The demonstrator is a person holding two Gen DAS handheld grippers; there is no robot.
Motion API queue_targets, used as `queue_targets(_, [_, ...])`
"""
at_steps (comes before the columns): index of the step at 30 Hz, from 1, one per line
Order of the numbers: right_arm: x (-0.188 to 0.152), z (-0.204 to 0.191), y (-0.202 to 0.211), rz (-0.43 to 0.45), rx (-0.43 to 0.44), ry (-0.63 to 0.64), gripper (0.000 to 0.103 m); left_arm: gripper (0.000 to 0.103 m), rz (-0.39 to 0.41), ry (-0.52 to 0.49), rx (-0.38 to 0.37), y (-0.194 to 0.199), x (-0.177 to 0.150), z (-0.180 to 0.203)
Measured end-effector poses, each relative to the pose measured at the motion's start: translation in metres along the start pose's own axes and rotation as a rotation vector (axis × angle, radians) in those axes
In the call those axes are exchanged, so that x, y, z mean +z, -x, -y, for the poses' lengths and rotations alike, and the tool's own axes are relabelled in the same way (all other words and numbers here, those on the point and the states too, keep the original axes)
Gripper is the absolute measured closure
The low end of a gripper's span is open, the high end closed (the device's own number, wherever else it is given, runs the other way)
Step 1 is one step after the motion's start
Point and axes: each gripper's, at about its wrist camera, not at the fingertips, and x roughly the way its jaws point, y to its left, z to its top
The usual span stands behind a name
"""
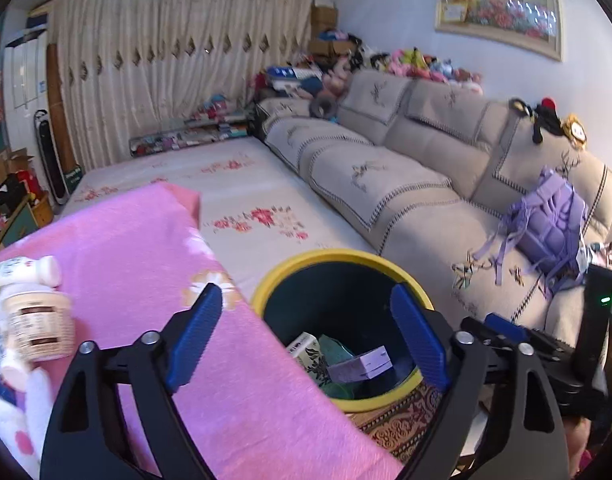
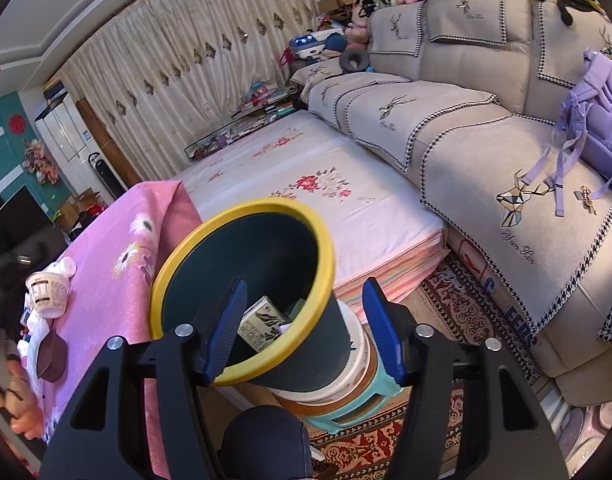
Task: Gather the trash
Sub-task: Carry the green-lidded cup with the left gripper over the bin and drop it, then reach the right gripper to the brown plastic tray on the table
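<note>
Trash sits already inside the bin (image 1: pixel 342 258), a dark container with a yellow rim, as the left wrist view shows: a printed carton (image 1: pixel 306 350), something green and crumpled (image 1: pixel 336 350), and a small lilac box (image 1: pixel 364 366) lie at its bottom. The left gripper (image 1: pixel 306 336) hangs above the bin's near left edge with its blue fingers (image 1: pixel 194 336) wide apart and nothing between them. To the left, on the pink flowered cloth (image 1: pixel 146 240), a cream paper cup (image 1: pixel 40 324) lies on its side, with a small white bottle (image 1: pixel 26 272) just beyond it and more white bottles near it at the left edge. Part of the right gripper (image 1: pixel 506 326) shows at the right edge. Far right, a lilac backpack (image 1: pixel 546 220) rests on the grey sofa (image 1: pixel 406 188).

In the right wrist view the bin (image 2: pixel 242 208) tilts toward the camera, and it stands on a stack of round stools (image 2: pixel 346 392). The right gripper (image 2: pixel 306 320) holds its fingers (image 2: pixel 382 324) apart, the left one over the bin's mouth and the right one outside the wall; whether the pads press on the bin cannot be told. The carton (image 2: pixel 262 322) shows inside. On the pink cloth (image 2: pixel 118 264) to the left, well apart from the bin, lie the paper cup (image 2: pixel 48 294) and a dark brown wrapper (image 2: pixel 50 354). A hand (image 2: pixel 16 400) shows at the near left edge.
</note>
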Motion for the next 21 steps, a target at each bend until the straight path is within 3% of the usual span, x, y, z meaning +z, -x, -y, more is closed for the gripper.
queue_targets(6, [-0.011, -0.037, -0.007, -0.036, 0.044, 0.069, 0.046, 0.011, 0.075, 0.074, 0.092, 0.079, -0.019, -0.046])
queue_targets(11, [-0.023, -0.079, -0.013, -0.072, 0.101, 0.145, 0.046, 0.011, 0.110, 0.152, 0.234, 0.136, -0.049, -0.103])
queue_targets(17, [-0.042, -0.142, -0.015, -0.125, 0.208, 0.248, 0.046, 0.011, 0.132, 0.228, 0.390, 0.188, -0.083, -0.157])
queue_targets(21, [-0.052, -0.188, -0.013, -0.140, 0.265, 0.323, 0.046, 0.011, 0.141, 0.247, 0.441, 0.208, -0.099, -0.180])
